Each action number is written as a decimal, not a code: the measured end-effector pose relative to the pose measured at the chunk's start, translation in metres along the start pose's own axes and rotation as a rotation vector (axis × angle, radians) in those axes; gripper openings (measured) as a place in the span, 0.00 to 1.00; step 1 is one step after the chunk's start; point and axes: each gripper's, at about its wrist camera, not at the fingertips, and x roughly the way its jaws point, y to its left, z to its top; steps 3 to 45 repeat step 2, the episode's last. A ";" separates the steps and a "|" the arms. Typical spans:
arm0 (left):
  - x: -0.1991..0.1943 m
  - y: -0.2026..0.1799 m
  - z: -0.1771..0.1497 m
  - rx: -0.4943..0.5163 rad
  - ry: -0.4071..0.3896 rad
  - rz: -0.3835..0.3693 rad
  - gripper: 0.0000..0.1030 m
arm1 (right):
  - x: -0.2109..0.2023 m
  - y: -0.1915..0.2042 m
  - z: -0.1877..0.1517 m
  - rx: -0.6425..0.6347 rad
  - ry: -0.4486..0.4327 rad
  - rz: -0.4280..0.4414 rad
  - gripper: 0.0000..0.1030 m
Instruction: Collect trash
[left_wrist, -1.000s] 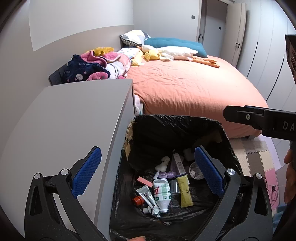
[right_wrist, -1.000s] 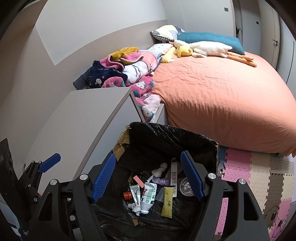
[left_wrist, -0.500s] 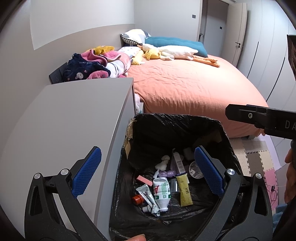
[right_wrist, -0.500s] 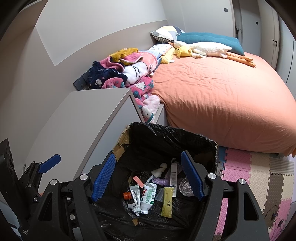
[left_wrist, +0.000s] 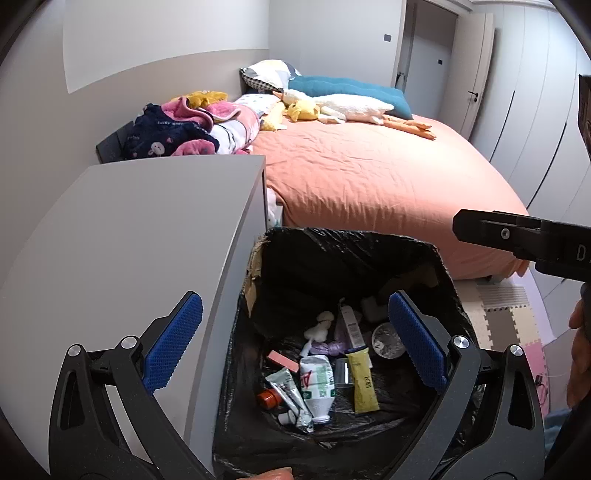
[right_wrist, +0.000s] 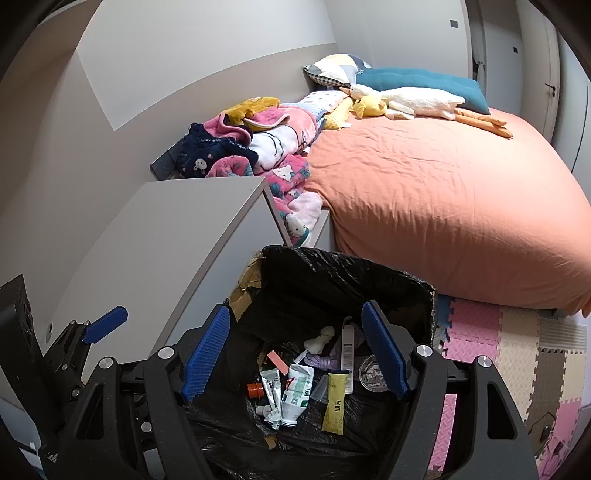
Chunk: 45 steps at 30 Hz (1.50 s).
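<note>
Trash bag (left_wrist: 424, 258) is sitting at 12 o'clock beneath both grippers; left gripper (left_wrist: 295, 339) and right gripper (right_wrist: 295, 354) are hovering, jaws apart, empty. Advisable: be gripping the bag's rim, not its contents.

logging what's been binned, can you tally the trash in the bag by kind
squeezed tubes: 1
crushed plastic bottles: 1
yellow sachets: 1
pink blocks: 1
orange caps: 1
round clear lids: 1
total clearly countable: 6; other bits in the black bag are unclear

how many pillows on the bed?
2: a patterned pillow at the head corner by the wall, and a teal pillow beside it, behind the stuffed goose. Others may be hidden.
</note>
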 end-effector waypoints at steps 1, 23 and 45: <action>0.000 0.000 0.000 -0.001 0.002 0.000 0.94 | 0.000 0.001 0.000 0.000 0.001 0.000 0.73; 0.000 0.000 0.000 0.001 0.004 0.001 0.94 | 0.000 0.000 0.000 0.000 0.002 0.001 0.73; 0.000 0.000 0.000 0.001 0.004 0.001 0.94 | 0.000 0.000 0.000 0.000 0.002 0.001 0.73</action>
